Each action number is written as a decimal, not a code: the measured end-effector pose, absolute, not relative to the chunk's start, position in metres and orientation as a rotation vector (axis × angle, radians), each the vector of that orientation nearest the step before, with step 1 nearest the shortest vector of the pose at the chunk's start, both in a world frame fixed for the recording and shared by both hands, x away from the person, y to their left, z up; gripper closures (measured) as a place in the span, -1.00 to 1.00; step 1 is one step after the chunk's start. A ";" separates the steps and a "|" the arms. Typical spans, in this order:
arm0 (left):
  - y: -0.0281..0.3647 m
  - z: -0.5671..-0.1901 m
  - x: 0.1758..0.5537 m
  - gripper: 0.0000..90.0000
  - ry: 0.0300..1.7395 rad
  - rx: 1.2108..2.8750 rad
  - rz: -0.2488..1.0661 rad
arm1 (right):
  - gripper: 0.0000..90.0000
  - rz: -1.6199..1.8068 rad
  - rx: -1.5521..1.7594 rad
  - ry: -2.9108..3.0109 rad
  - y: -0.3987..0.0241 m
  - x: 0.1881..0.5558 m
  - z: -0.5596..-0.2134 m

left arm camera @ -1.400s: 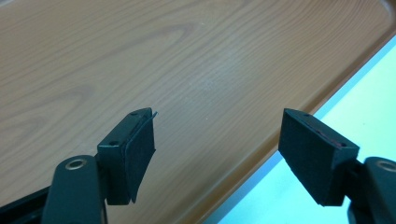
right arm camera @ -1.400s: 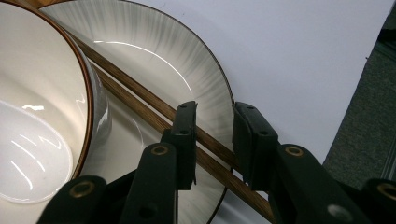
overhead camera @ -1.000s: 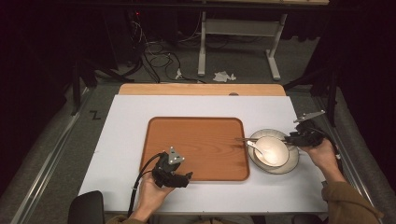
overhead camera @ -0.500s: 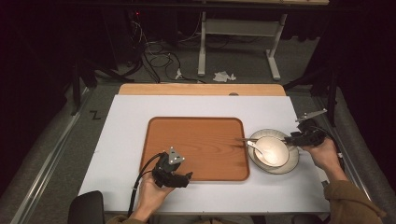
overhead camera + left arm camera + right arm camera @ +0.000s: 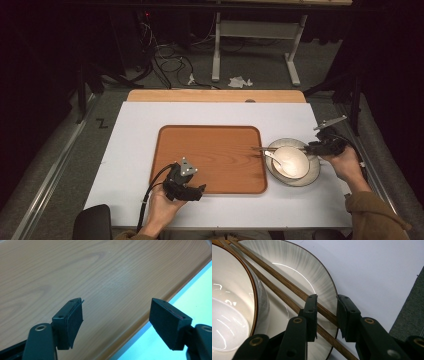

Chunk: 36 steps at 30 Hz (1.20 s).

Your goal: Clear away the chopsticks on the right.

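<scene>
A pair of brown chopsticks (image 5: 265, 148) lies across a pale ribbed plate (image 5: 312, 172) to the right of the wooden tray (image 5: 210, 150). On the plate stands a white bowl (image 5: 290, 161) with a white spoon (image 5: 272, 157). My right gripper (image 5: 311, 148) is at the plate's right rim. In the right gripper view its jaws (image 5: 327, 298) straddle the chopsticks (image 5: 287, 283) above the plate (image 5: 312, 272); they have just been closing, with a gap still showing. My left gripper (image 5: 201, 189) rests open at the tray's front edge, and nothing is between its jaws (image 5: 116, 305).
The white table top (image 5: 135, 150) runs around the tray, with a wooden strip along its far edge. The bowl (image 5: 229, 307) is close to the left of the right jaws. The table's right edge and grey floor (image 5: 412, 305) lie just beyond the plate.
</scene>
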<state>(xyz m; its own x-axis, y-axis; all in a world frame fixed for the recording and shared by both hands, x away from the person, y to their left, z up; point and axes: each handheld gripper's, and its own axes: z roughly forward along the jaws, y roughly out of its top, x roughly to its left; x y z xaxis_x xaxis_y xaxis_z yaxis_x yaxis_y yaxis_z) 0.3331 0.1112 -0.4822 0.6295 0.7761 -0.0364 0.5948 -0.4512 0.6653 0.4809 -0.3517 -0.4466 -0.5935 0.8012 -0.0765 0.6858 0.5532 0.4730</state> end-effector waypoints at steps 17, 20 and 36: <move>0.111 -0.482 0.333 -0.40 1.068 2.200 0.363 | 0.64 0.568 1.230 2.514 -0.351 0.483 -0.446; 0.111 -0.482 0.333 -0.40 1.068 2.201 0.362 | 0.54 0.556 1.227 2.499 -0.350 0.483 -0.446; 0.111 -0.482 0.333 -0.40 1.068 2.202 0.363 | 0.63 0.494 1.186 2.533 -0.346 0.481 -0.449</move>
<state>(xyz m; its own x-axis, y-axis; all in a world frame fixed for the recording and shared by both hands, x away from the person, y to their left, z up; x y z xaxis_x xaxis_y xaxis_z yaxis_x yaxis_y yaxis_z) 0.3331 0.1109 -0.4825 0.6288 0.7768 -0.0341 0.5951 -0.4526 0.6641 0.4813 -0.3460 -0.4488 -0.6141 0.7797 -0.1225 0.6767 0.6000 0.4267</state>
